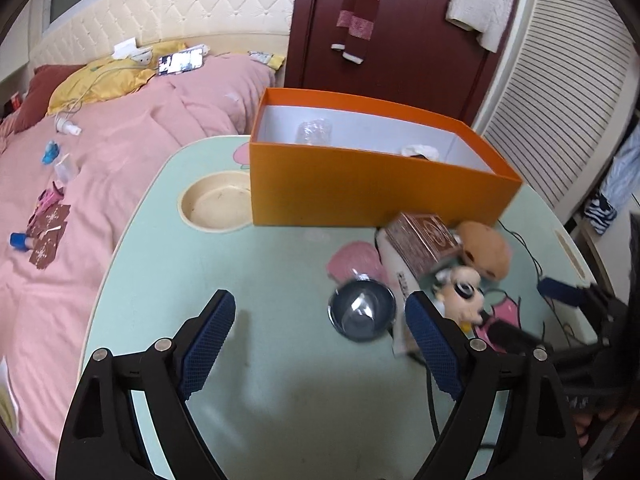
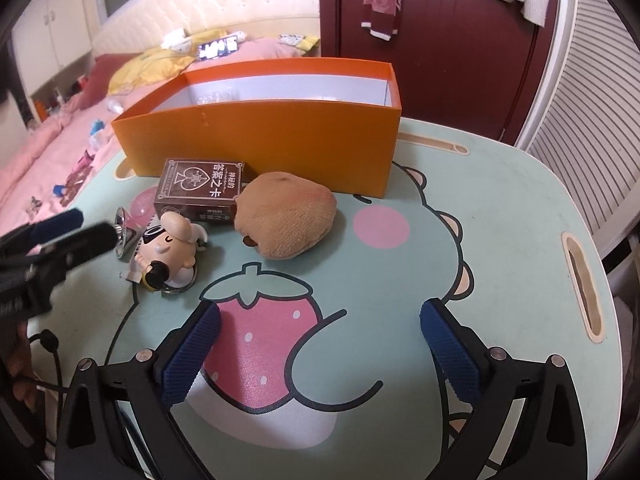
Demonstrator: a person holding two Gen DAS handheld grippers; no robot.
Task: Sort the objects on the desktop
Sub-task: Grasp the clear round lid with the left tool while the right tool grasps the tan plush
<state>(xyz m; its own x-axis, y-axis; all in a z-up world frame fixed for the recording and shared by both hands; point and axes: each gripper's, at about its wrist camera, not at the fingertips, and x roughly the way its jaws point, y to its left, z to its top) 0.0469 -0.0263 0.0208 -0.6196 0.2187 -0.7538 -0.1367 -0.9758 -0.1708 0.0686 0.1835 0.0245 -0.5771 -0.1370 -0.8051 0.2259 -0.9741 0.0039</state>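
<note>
**Both hand-held grippers open over cluttered counter, nothing held**

- Left hand-held gripper [image 1: 320, 312]: jaws spread wide, blue pads apart, nothing pressed between them. A small shiny metal bowl [image 1: 362, 310] sits on the counter just inside the right pad; not gripped.
- Right hand-held gripper [image 2: 320, 320]: jaws at full spread, empty. Below the gap is only the strawberry print on the counter [image 2: 500, 208].
- Counter: mint-green top w/ cartoon print, a round cup recess [image 1: 216, 204] at its left side, a slot handle on the right edge.
- Orange box [image 2: 280, 140]: open top, white inside, stands at far side of the counter. Clear crinkled plastic item [image 1: 314, 132] and something white inside it near the back wall; can't tell what the white thing is.
- Loose things, all in front of the box:
  - brown card box [image 2: 200, 192] w/ spade logo, lies flat, close to the orange box front.
  - tan plush toy [image 2: 286, 220], touching the card box's right end.
  - cartoon figurine keychain [image 2: 168, 256], lying on its side, nearer the camera than the card box, key ring under it.
  - pink round item [image 1: 354, 260] beside the bowl; blurred.
- Left gripper shows at the left edge of the right wrist view, its tip just beside bowl and figurine.
- Bkgd: bed w/ pink duvet [image 1: 100, 168], dark red door [image 2: 440, 40].
</note>
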